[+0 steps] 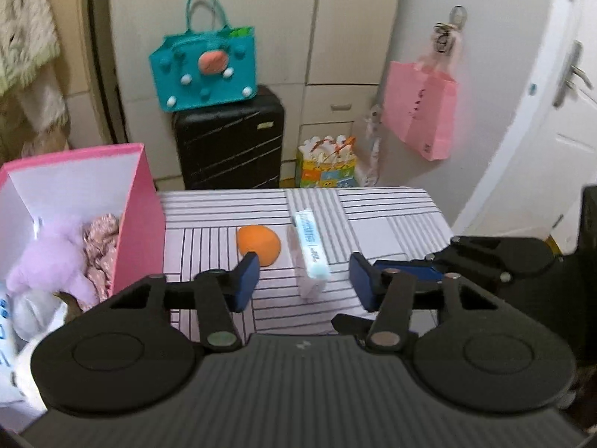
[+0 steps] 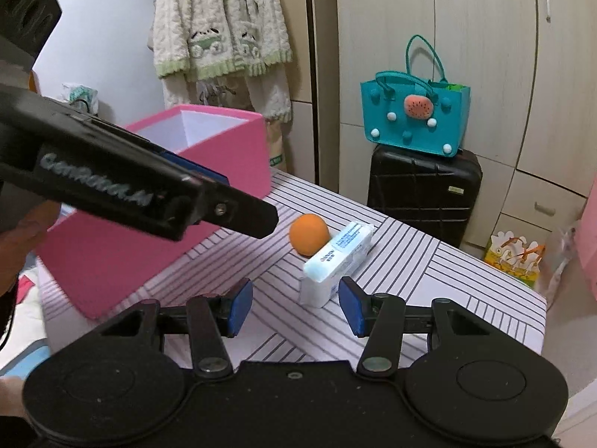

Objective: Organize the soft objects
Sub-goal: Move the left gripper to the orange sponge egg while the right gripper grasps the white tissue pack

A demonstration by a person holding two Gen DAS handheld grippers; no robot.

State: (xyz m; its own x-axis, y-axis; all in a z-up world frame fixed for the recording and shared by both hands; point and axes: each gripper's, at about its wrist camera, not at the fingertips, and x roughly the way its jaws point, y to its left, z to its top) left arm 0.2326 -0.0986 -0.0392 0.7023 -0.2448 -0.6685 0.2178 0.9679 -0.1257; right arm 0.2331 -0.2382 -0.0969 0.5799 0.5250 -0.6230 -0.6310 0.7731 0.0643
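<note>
An orange soft ball (image 1: 258, 244) (image 2: 309, 238) and a tissue pack (image 1: 310, 252) (image 2: 335, 257) lie side by side on the striped table (image 1: 391, 216) (image 2: 429, 280). A pink box (image 1: 138, 209) (image 2: 209, 171) at the table's left holds a purple plush toy (image 1: 56, 257) and a floral cloth (image 1: 102, 246). My left gripper (image 1: 304, 280) is open and empty, hovering just short of the tissue pack. My right gripper (image 2: 294, 304) is open and empty, close in front of the pack. The left gripper also shows in the right wrist view (image 2: 149, 190), beside the box.
A black suitcase (image 1: 229, 145) (image 2: 423, 196) with a teal felt bag (image 1: 207, 71) (image 2: 414, 121) on top stands behind the table. A pink paper bag (image 1: 421, 112) hangs on the door. A colourful gift bag (image 1: 326, 168) (image 2: 516, 257) sits on the floor.
</note>
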